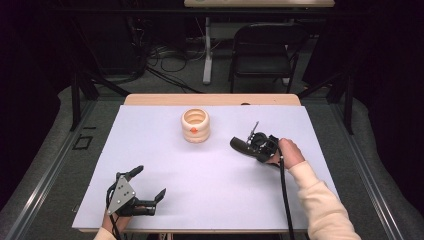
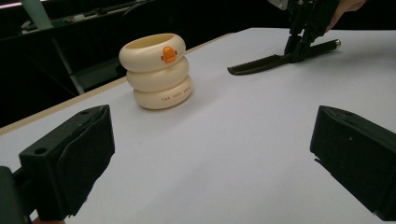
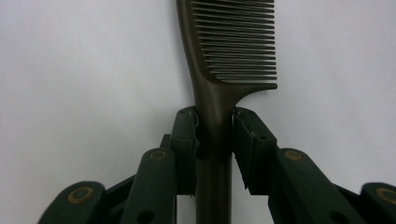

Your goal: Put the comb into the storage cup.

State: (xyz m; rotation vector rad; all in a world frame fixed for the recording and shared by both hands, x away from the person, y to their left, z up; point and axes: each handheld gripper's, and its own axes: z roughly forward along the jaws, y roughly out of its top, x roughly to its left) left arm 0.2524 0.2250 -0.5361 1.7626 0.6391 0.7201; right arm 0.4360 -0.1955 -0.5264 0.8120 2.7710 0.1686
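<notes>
A dark comb [image 3: 233, 46] lies flat on the white table sheet [image 1: 200, 180], right of centre. My right gripper [image 3: 215, 122] is shut on its handle just behind the teeth, with both pads against it. In the high view the right gripper [image 1: 257, 145] points left over the comb [image 1: 239, 144]. A cream ringed cup [image 1: 195, 125] with an orange mark stands upright at the centre back. My left gripper [image 1: 149, 182] rests near the front left edge, open with nothing in it. In the left gripper view its own gripper [image 2: 212, 158] faces the cup [image 2: 156, 70] and the comb [image 2: 261, 63].
The wooden table edge [image 1: 210, 99] runs behind the sheet. Beyond it stand a black folding chair [image 1: 265, 50], a white table leg [image 1: 207, 50] and loose cables on the floor. Bare sheet lies between the two grippers and in front of the cup.
</notes>
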